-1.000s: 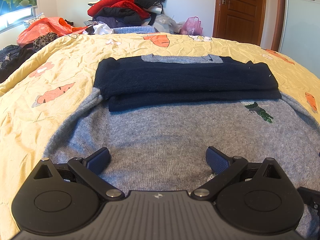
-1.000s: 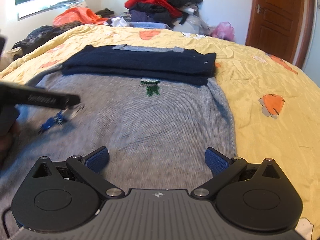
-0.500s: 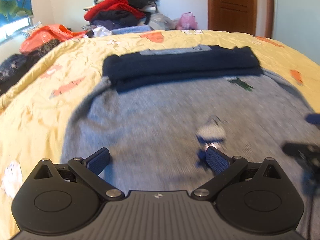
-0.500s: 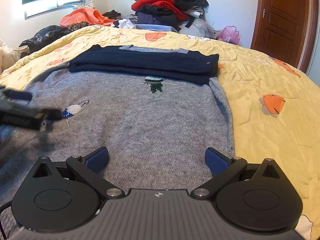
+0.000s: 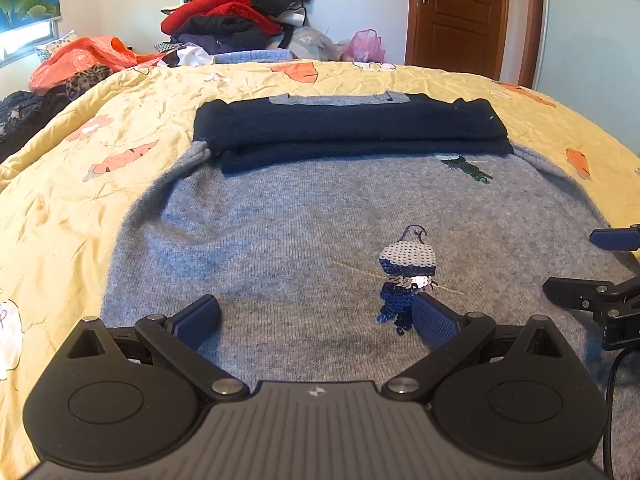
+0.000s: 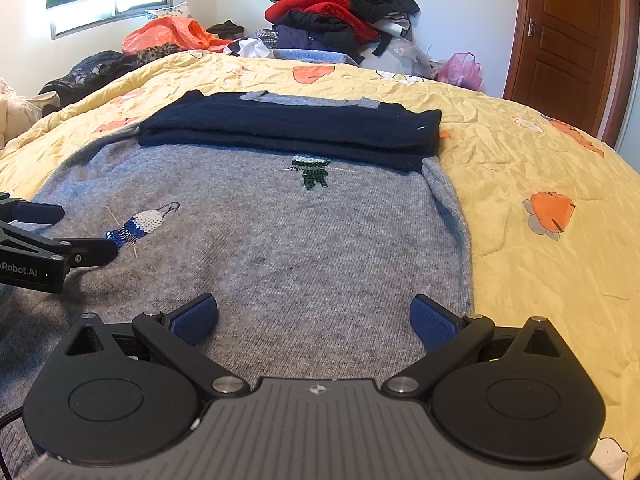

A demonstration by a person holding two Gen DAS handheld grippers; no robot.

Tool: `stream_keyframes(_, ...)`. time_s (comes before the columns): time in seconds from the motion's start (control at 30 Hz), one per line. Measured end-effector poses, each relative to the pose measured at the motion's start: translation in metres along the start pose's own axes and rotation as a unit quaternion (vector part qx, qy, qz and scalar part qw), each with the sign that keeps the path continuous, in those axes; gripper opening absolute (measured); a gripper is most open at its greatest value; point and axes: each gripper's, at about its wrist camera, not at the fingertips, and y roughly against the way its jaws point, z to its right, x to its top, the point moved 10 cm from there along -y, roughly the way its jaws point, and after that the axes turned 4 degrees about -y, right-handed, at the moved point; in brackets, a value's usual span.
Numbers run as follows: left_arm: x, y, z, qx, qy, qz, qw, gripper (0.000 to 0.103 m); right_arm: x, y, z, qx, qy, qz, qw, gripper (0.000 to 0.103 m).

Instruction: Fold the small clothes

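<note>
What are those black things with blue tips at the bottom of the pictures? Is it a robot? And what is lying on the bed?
It is not a robot. A person holds one tool in each hand, and each has a camera looking forward along its two fingers. One picture is from the left hand-held gripper, the other from the right hand-held gripper. The blue tips are soft pads for pinching cloth.

Both tools are wide open and hold nothing. Each also shows at the edge of the other's picture.

On the yellow bedspread lies a grey sweater, spread flat, with its dark blue sleeves folded across the top. It has a small sparkly sequin figure and a green one. Behind the bed is a pile of clothes and a brown door.
</note>
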Motion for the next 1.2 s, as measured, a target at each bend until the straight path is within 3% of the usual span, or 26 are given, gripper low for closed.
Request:
stream_keyframes(0.13, -0.003, 0.009, 0.000, 0.008, -0.007, -0.010, 0.9999, 0.103, -0.004, 0.006, -0.002, -0.009, -0.010, -0.010, 1.000, 0.103)
stream_keyframes(0.4, -0.023, 0.030, 0.002, -0.002, -0.026, -0.016, 0.9995, 0.103, -0.029, 0.037, -0.027, 0.034, 0.035, -0.032, 0.998, 0.103)
stream_keyframes(0.6, -0.022, 0.027, 0.001, -0.004, -0.013, -0.012, 0.9998, 0.103, -0.023, 0.036, -0.027, 0.038, 0.021, -0.040, 0.998, 0.103)
stream_keyframes(0.97, -0.033, 0.041, 0.000, 0.001, 0.012, -0.038, 0.9992, 0.103, -0.029, 0.037, -0.029, 0.025, 0.029, -0.037, 0.999, 0.103)
stream_keyframes(1.2, -0.048, 0.058, 0.007, 0.006, 0.008, -0.034, 0.9994, 0.103, -0.031, 0.041, -0.030, 0.018, 0.025, -0.034, 0.999, 0.103)
